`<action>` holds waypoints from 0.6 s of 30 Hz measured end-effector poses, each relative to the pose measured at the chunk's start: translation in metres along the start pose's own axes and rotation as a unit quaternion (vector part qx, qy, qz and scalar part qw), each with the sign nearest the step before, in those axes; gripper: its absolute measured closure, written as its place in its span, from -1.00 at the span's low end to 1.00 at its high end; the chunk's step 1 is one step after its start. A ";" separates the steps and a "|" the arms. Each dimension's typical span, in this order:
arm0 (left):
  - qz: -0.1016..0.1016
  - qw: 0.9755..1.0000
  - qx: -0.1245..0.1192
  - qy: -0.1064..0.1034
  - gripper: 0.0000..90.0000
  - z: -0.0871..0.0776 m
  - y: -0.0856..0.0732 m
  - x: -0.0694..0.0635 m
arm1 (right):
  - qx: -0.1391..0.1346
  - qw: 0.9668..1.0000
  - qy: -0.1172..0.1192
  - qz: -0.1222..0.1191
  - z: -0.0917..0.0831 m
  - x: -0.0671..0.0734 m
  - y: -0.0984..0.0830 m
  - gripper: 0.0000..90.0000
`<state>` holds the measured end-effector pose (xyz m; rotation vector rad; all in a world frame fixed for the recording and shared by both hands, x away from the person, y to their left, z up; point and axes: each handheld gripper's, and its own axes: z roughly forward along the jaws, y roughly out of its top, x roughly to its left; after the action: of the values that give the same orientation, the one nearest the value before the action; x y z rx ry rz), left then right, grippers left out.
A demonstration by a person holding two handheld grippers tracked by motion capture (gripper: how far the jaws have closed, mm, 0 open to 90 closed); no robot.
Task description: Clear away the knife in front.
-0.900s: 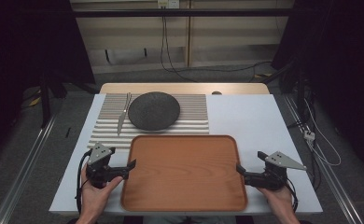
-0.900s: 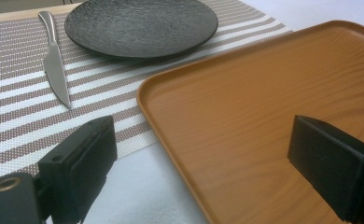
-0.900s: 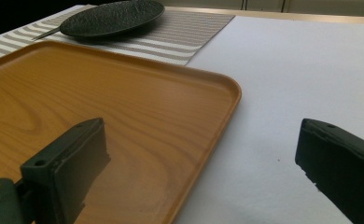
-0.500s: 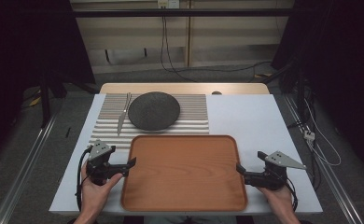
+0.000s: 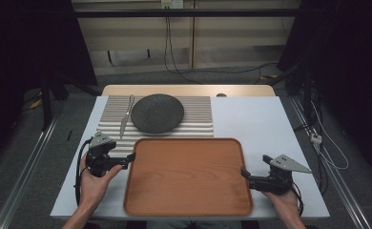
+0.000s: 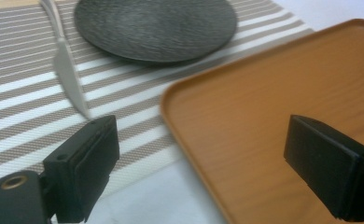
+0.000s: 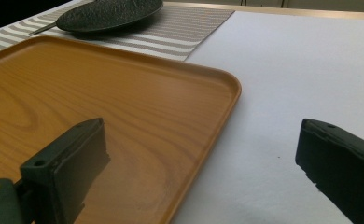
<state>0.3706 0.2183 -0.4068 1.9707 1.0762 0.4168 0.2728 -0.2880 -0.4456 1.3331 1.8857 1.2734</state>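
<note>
Wood-grain brown, the tray (image 5: 188,177) lies on the white bench (image 5: 260,121), near the front edge, and bears no label or writing that can be read. Its far rim runs along the near edge of the striped mat (image 5: 193,112); on that mat, beyond the tray, sits the dark plate (image 5: 157,112) with a knife (image 5: 125,119) just to its left. In the left gripper view the knife's handle end is cut off and its tip is blurred. The left hand-held gripper (image 6: 201,158) has its jaws spread astride the tray's left rim, pads not pressing it. The right hand-held gripper (image 7: 203,172) likewise stands spread astride the tray's right rim. Right of the tray and behind it on that side, bare bench top gives open room.
</note>
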 end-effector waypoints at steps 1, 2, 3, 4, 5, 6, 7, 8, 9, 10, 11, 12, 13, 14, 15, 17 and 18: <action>-0.002 1.000 0.004 0.003 -0.78 0.003 0.004 0.004 | -0.001 1.000 0.000 0.000 0.000 0.000 0.000 -0.96; -0.002 1.000 0.004 0.003 -0.79 0.003 0.004 0.004 | -0.001 1.000 0.000 0.000 0.000 0.000 0.000 -0.96; -0.006 1.000 0.004 0.001 -0.79 0.004 0.009 0.006 | 0.000 1.000 0.000 -0.001 0.000 0.000 0.000 -0.96; -0.006 1.000 0.004 0.001 -0.79 0.004 0.009 0.006 | 0.001 1.000 -0.001 -0.001 0.000 0.000 0.000 -0.96; -0.007 1.000 0.005 0.000 -0.76 0.005 0.012 0.008 | 0.001 1.000 -0.001 -0.001 0.001 0.000 0.000 -0.96; -0.005 1.000 0.005 0.004 -0.76 0.005 0.015 0.009 | 0.001 1.000 -0.001 -0.001 0.001 0.000 0.000 -0.96; -0.003 1.000 -0.002 0.010 -0.75 0.006 0.021 0.012 | 0.001 1.000 -0.001 0.000 0.001 0.000 0.000 -0.96; -0.003 1.000 -0.002 0.010 -0.76 0.006 0.021 0.012 | 0.002 1.000 -0.001 0.000 0.001 0.000 0.001 -0.96; 0.005 1.000 -0.003 0.021 -0.76 0.008 0.026 0.016 | 0.001 1.000 -0.002 0.000 0.001 0.000 0.001 -0.96; 0.005 1.000 -0.003 0.021 -0.76 0.008 0.026 0.016 | 0.001 1.000 -0.002 0.000 0.001 0.000 0.001 -0.96; 0.018 0.999 0.002 0.038 -0.75 0.012 0.031 0.019 | 0.001 1.000 -0.001 0.000 0.002 0.001 0.001 -0.96; 0.018 0.999 0.002 0.038 -0.75 0.012 0.031 0.019 | 0.001 1.000 -0.001 -0.003 0.002 0.000 0.001 -0.96; 0.027 0.998 0.004 0.052 -0.72 0.017 0.035 0.024 | 0.001 1.000 0.000 -0.003 0.002 0.001 0.001 -0.96; 0.027 0.998 0.004 0.052 -0.71 0.017 0.035 0.024 | 0.001 1.000 0.000 -0.003 0.002 0.001 0.001 -0.96; 0.027 0.998 0.007 0.056 -0.72 0.020 0.037 0.027 | 0.003 1.000 0.000 -0.001 0.003 0.001 0.001 -0.96; 0.016 0.998 0.019 0.060 -0.74 0.029 0.043 0.037 | 0.003 1.000 0.001 -0.001 0.003 0.001 0.001 -0.96; 0.016 0.998 0.019 0.060 -0.73 0.029 0.043 0.037 | 0.003 1.000 0.001 -0.001 0.003 0.001 0.001 -0.96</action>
<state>0.4329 0.2215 -0.3931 2.0197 1.1357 0.5426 0.2752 -0.2861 -0.4457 1.3339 1.8934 1.2680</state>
